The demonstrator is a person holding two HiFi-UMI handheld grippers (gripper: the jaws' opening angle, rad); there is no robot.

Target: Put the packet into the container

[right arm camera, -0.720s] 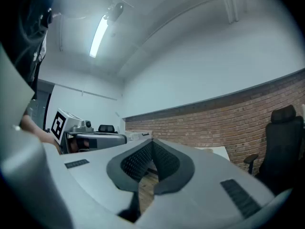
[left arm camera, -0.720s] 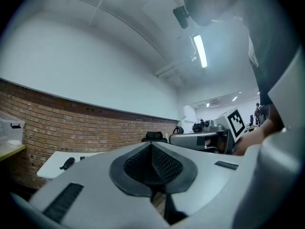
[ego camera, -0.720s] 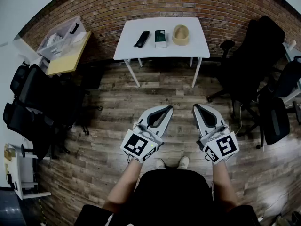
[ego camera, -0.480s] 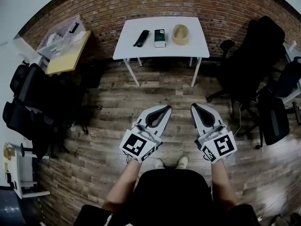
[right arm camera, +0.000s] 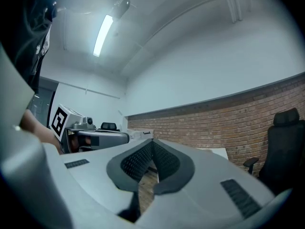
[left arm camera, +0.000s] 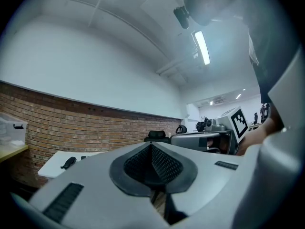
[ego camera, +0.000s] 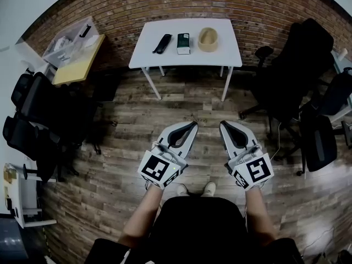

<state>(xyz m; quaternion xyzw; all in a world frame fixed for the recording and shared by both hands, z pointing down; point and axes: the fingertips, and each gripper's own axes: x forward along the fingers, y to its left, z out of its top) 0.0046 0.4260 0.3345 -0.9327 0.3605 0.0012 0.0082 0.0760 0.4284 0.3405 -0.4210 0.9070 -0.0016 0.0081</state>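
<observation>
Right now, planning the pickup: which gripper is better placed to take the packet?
Left, marginally. Left gripper and right gripper are both shut, empty and far from the table, but the left lines up nearer the packet, which lies left of the container.

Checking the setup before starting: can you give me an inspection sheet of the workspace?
Surface: white table, standing against the brick wall.
Job's things: packet lying beside the container, not in it.
Clutter: black object left of the packet.
Grippers: left gripper and right gripper both shut, jaws empty, far from the table.
Cables: nothing seen on the table.
Surroundings: wooden floor, black chairs, side desk.
</observation>
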